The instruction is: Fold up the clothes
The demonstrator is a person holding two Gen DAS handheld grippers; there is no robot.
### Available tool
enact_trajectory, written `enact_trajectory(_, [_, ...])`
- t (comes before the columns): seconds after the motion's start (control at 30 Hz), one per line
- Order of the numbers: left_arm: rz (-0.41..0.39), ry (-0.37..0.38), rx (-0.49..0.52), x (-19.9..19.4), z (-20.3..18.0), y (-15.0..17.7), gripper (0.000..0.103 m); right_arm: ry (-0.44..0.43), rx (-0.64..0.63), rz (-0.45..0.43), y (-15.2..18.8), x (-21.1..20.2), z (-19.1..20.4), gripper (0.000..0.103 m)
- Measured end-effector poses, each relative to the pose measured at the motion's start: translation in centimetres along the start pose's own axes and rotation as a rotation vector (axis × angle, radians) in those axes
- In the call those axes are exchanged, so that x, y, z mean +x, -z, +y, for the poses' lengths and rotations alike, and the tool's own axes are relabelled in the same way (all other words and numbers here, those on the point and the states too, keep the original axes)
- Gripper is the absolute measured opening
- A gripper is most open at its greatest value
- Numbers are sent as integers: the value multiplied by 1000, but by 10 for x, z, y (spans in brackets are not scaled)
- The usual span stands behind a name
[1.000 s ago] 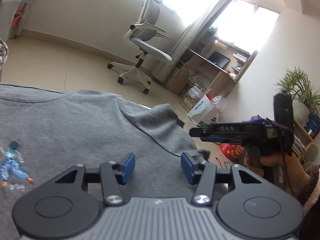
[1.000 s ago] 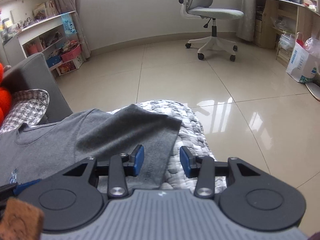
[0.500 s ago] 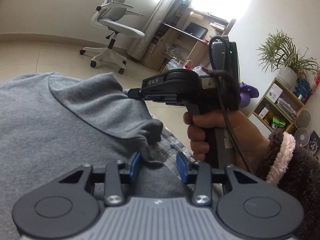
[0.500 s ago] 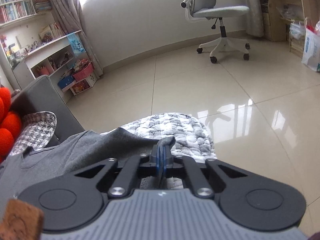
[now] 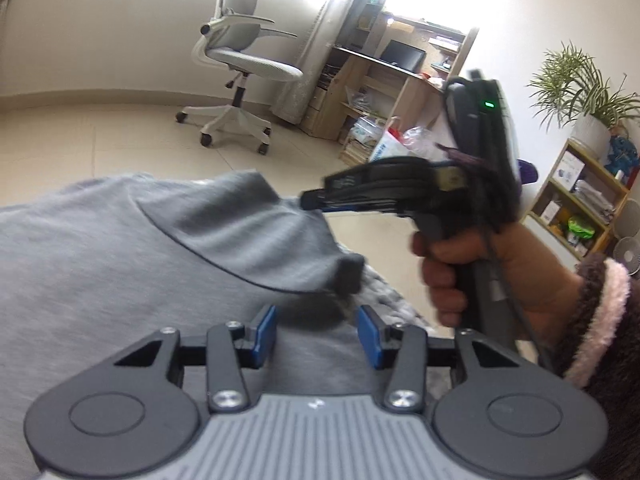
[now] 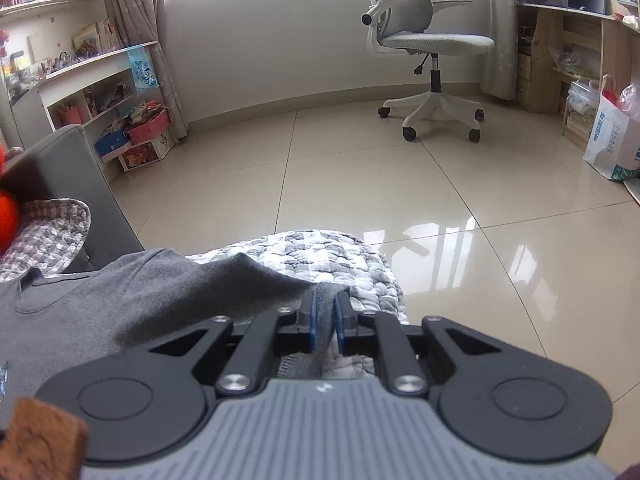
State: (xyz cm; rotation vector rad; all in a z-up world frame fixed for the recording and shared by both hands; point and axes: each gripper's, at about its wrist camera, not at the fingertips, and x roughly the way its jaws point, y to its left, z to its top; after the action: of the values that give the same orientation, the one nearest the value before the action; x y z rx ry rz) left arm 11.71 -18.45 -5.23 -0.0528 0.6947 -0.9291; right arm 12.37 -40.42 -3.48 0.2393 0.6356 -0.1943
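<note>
Glossy cream floor tiles (image 6: 360,168) run under everything, and a quilted grey-and-white cover (image 6: 320,256) forms the surface nearest both cameras. One grey sweatshirt (image 5: 100,280) lies spread across that cover, its sleeve folded back over the body.

Nearest in the left wrist view, the left tool (image 5: 316,332) hovers over the sweatshirt with its two blue pads (image 5: 264,332) well apart; its jaws have just been opening, and cloth lies below the gap but the pads do not press on it. Just beyond, the rolled sleeve cuff (image 5: 348,276) sticks up.

In the right wrist view, the right tool (image 6: 324,316) has its two pads nearly together, pinching an edge of the sweatshirt's sleeve between them; its jaws have just eased slightly wider, yet the fabric sits gripped. From the left wrist view, one hand (image 5: 480,272) in a fuzzy dark sleeve with a pink cuff holds that tool's handle.

Farther off stand one white office chair (image 6: 424,48), one wooden desk (image 5: 384,92), one white paper bag (image 6: 612,144) and one potted plant (image 5: 584,96). A grey sofa arm (image 6: 60,176) sits at the left of the right wrist view.
</note>
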Motion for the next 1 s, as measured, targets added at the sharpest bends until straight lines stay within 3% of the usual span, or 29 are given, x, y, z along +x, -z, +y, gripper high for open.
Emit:
enact_trajectory(0.1, [-18, -123, 53, -17, 18, -6, 50, 2, -27, -32, -2, -9, 15, 42])
enact_trajectory(0.23, [-34, -325, 106, -40, 50, -15, 50, -62, -67, -44, -8, -13, 42, 42])
enact_trajectory(0.43, [-47, -505, 35, -73, 126, -18, 50, -181, -141, -51, -8, -2, 93, 42])
enact_trajectory(0.53, [-47, -557, 1, -83, 156, -16, 50, -214, -160, -39, -5, 12, 116, 42])
enact_trajectory(0.67, [-69, -573, -43, -100, 184, -14, 50, -227, -184, -8, 4, 31, 142, 42])
enact_trajectory(0.9, [-101, -685, -111, -142, 211, -15, 49, -270, -202, 26, 13, 36, 181, 42])
enact_trajectory(1.0, [-125, -677, -156, -175, 214, -13, 49, -317, -198, 27, 10, 32, 206, 42])
